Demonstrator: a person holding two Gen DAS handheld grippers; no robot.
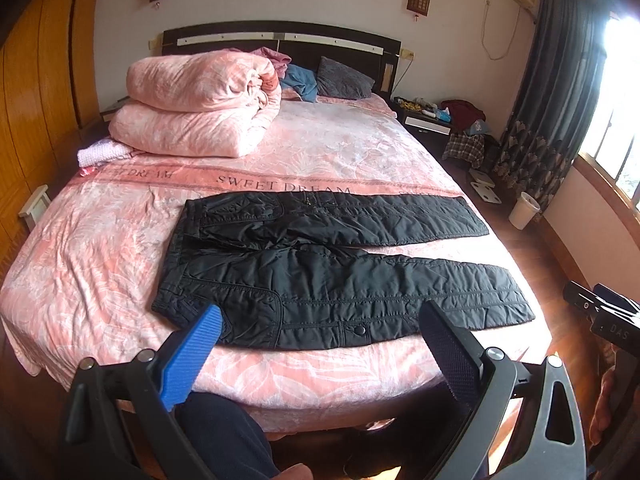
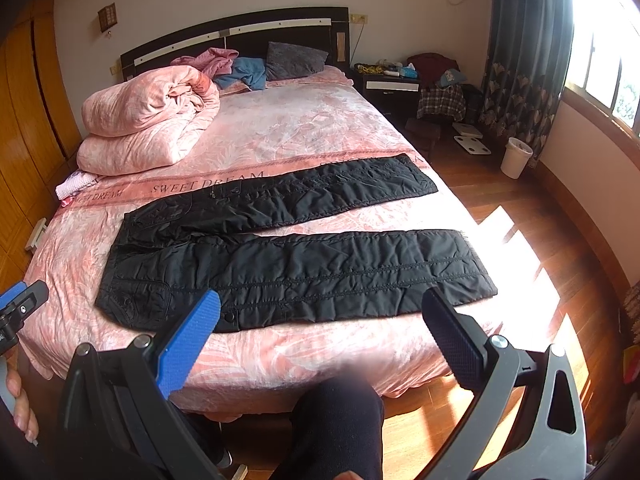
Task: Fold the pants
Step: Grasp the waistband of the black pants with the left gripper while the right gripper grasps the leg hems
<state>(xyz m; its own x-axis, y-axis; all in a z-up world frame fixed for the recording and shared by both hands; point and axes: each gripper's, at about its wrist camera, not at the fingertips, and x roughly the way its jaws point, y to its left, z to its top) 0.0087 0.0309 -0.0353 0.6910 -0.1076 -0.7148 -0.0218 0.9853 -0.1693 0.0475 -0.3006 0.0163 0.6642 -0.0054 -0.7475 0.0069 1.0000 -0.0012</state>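
Black quilted pants (image 1: 320, 272) lie spread flat on the pink bed (image 1: 100, 248), waistband to the left, both legs running right and slightly apart. They also show in the right wrist view (image 2: 288, 264). My left gripper (image 1: 320, 316) is open and empty, held above the near edge of the pants at the waist side. My right gripper (image 2: 320, 308) is open and empty, held above the near leg. Each gripper has a blue finger on the left and a black finger on the right.
A folded pink quilt (image 1: 196, 104) is stacked at the bed's far left, with pillows and clothes by the headboard (image 1: 280, 40). A white bin (image 2: 515, 157), scales and a cluttered nightstand (image 2: 390, 86) stand on the wooden floor to the right. A wardrobe (image 1: 36, 80) lines the left.
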